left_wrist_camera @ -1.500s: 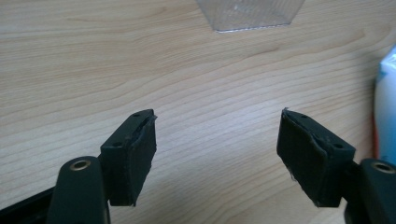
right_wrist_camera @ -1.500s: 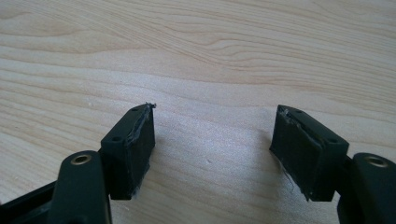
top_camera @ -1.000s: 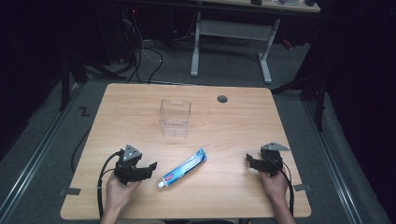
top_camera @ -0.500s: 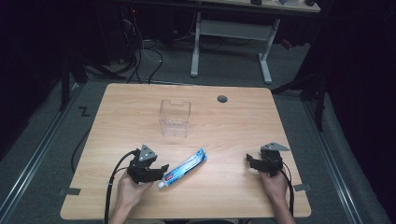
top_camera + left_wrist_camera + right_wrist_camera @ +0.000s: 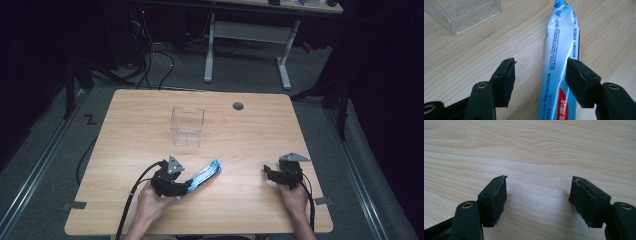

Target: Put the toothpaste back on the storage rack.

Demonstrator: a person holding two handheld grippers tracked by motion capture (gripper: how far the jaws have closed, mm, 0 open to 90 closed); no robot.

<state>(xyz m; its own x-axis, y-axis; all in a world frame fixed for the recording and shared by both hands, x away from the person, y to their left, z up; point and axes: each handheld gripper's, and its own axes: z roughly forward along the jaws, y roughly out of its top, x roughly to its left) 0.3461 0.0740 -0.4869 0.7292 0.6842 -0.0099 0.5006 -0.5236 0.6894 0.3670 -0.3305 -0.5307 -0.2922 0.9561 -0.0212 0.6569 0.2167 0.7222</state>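
Toothpaste tube (image 5: 202,176) lies flat on the bench (image 5: 250,130) near its front edge, left of centre. Its long axis runs diagonally: the crimped flat end points toward the back right corner, the other end toward your left hand-held gripper (image 5: 181,188). That gripper's jaws have just been closing and now stand partly spread astride the tube; in the left gripper view one pad (image 5: 580,77) meets the tube's edge, while the other stands clear on bare wood. A clear plastic box (image 5: 187,126) stands upright behind the tube, near mid-bench, well apart. Your right hand-held gripper (image 5: 269,173) rests near the front right corner, jaws spread over bare bench.
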